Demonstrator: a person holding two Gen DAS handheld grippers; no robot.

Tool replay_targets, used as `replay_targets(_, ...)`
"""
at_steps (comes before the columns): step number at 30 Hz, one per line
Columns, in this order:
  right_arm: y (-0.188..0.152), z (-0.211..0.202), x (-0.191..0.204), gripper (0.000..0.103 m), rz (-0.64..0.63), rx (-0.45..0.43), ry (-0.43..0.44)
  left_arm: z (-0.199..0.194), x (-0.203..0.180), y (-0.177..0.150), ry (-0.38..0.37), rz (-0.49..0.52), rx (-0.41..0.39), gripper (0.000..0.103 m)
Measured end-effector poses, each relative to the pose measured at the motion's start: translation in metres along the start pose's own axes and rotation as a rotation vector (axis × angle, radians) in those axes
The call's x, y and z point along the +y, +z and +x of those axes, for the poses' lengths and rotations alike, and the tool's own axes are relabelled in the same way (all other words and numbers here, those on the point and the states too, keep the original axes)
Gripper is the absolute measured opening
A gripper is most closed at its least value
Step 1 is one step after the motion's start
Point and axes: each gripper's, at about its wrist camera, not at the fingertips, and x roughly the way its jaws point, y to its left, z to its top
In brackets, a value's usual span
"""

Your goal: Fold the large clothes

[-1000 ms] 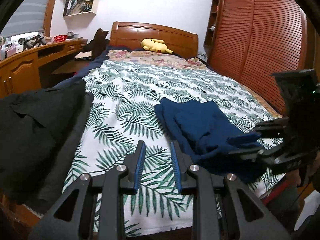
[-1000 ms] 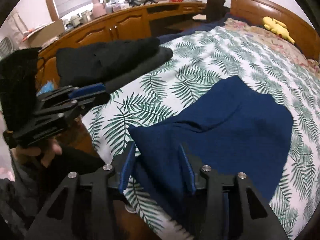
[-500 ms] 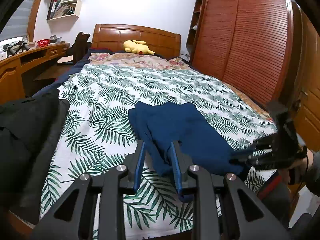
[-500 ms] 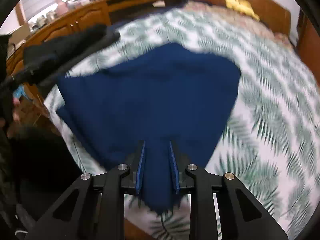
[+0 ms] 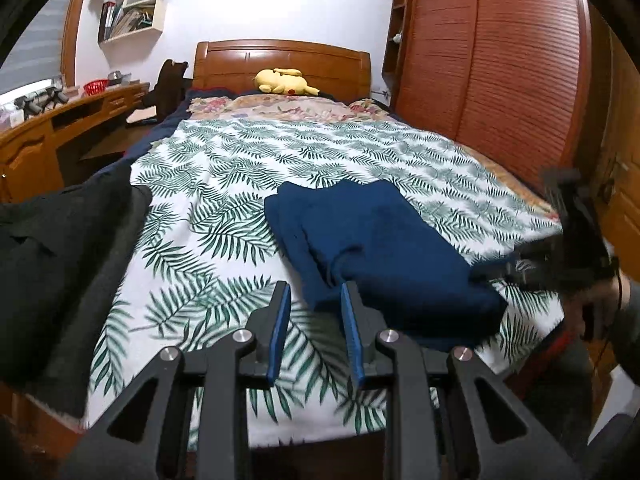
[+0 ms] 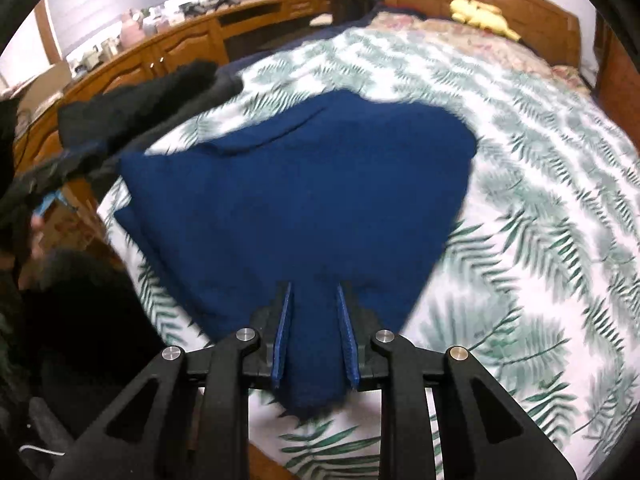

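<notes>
Right claw (image 6: 312,320) clamped on blue garment (image 6: 304,200) corner over bed (image 6: 540,240); left claw (image 5: 314,320) narrowly apart, empty, beside it.

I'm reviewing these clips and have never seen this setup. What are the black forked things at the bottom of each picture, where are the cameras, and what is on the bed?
There is no robot here. A person holds a hand-held claw in each hand, and a camera on each one looks forward along its two blue-padded fingers. One picture comes from the left claw, the other from the right claw. On the leaf-print bedspread lies a partly folded navy garment, with dark clothes piled at the bed's edge. A yellow plush toy sits by the headboard. The right claw pinches a corner of the navy garment between its pads. The left claw has nothing between its pads; it hangs just beside the garment's near edge.
</notes>
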Motion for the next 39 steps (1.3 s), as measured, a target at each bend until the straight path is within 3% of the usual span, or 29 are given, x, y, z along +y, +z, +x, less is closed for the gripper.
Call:
replay_targets(3, 0.011, -0.006, -0.019, 0.034, 0.002, -0.051, -0.021, -0.001, -0.005, -0.009, -0.001, -0.026, 0.031, 0.024)
replay_targets(7, 0.026, 0.002, -0.049, 0.042, 0.003, -0.073, -0.045, 0.007, -0.015, -0.015, 0.004, -0.028, 0.078, 0.024)
replay_targets(13, 0.057, 0.032, -0.085, 0.066, 0.005, -0.091, -0.053, 0.025, -0.025, -0.011, 0.008, -0.044, 0.117, 0.024)
replay_targets(20, 0.097, 0.082, -0.116, 0.072, -0.003, -0.082, -0.103, 0.042, -0.021, -0.014, 0.049, -0.097, 0.167, 0.025)
replay_targets(23, 0.105, 0.104, -0.133, 0.079, 0.021, -0.075, -0.093, 0.046, -0.022, -0.015, 0.068, -0.105, 0.184, 0.025)
replay_targets(24, 0.105, 0.110, -0.137, 0.083, 0.032, -0.072, -0.079, 0.047, -0.023, -0.016, 0.075, -0.104, 0.191, 0.025)
replay_targets(30, 0.088, 0.124, -0.158, 0.087, 0.150, -0.088, 0.048, 0.062, -0.024, -0.018, 0.110, -0.112, 0.239, 0.026)
replay_targets(39, 0.085, 0.126, -0.155, 0.087, 0.146, -0.088, 0.048, 0.062, -0.031, -0.012, 0.115, -0.103, 0.243, 0.026)
